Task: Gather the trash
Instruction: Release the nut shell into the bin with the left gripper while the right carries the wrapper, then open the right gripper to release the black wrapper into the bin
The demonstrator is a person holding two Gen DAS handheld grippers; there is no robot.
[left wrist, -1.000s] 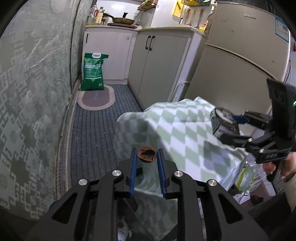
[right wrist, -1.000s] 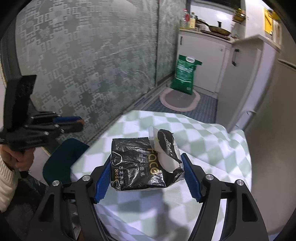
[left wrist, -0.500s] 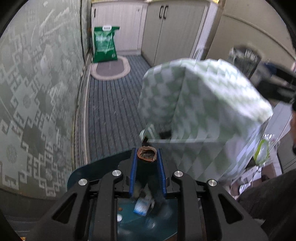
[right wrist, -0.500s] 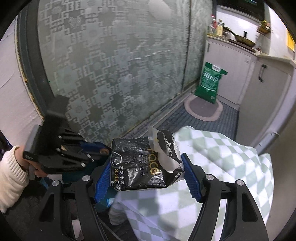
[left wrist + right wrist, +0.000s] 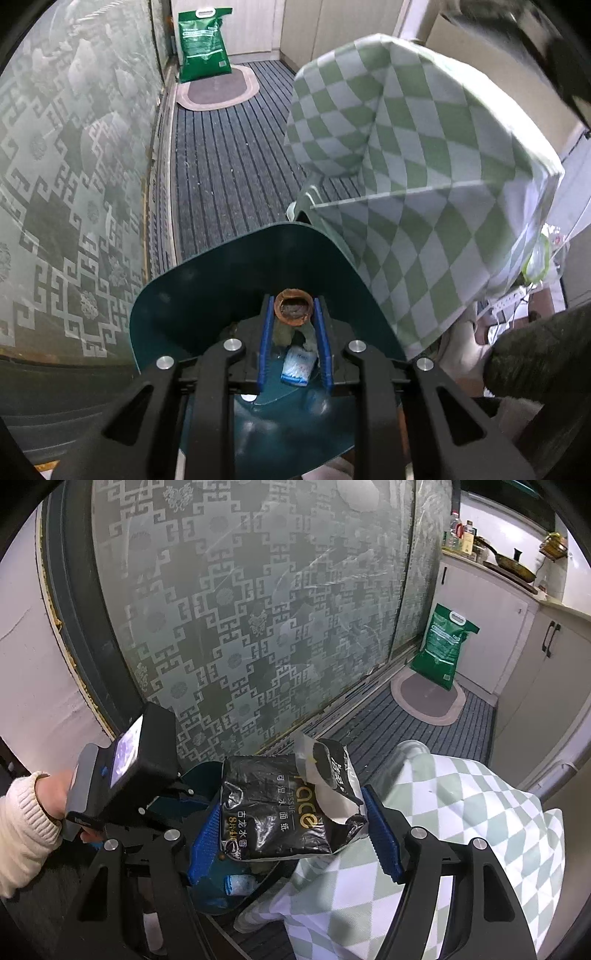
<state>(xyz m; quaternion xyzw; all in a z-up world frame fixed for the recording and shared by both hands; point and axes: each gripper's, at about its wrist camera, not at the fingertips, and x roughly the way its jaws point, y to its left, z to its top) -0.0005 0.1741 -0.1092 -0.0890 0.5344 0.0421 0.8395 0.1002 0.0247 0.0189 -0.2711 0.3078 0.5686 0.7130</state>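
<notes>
The left gripper (image 5: 293,328) pinches a brown nutshell (image 5: 293,312) over the teal bin (image 5: 207,280); the right gripper (image 5: 291,827) clamps a black tissue wrapper (image 5: 273,812) near the bin's rim — dropped early, it may land outside.

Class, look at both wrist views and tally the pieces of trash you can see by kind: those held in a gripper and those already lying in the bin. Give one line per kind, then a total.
Brown nutshell half, held in the left gripper: 1
Black tissue wrapper, held in the right gripper: 1
Small blue-and-white packet, lying in the dark green bin: 1
Total: 3
</notes>
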